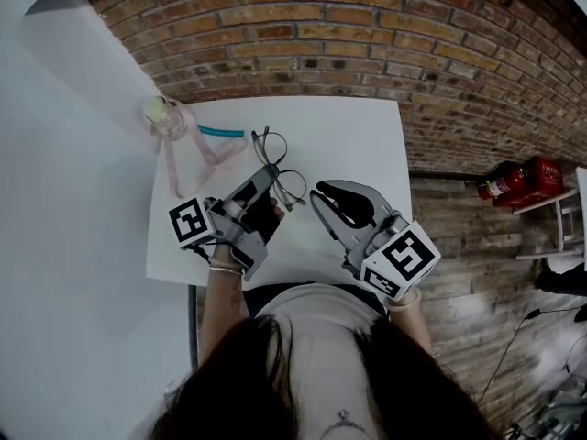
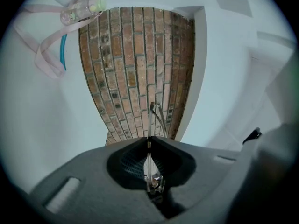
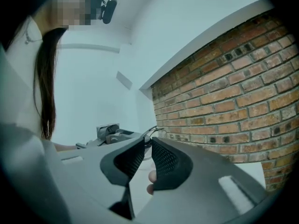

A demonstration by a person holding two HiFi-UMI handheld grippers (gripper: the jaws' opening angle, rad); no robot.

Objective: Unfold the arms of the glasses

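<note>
Two claws in play: left claw [image 1: 267,179] pinches the glasses [image 1: 292,185] tight to steady them; right claw [image 1: 321,193], barely parted and empty, hovers alongside, probably to catch an arm.

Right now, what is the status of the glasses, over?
Left hand-held gripper shut on glasses. Right hand-held gripper empty, jaws narrowly apart, close by. Nothing between them.
</note>
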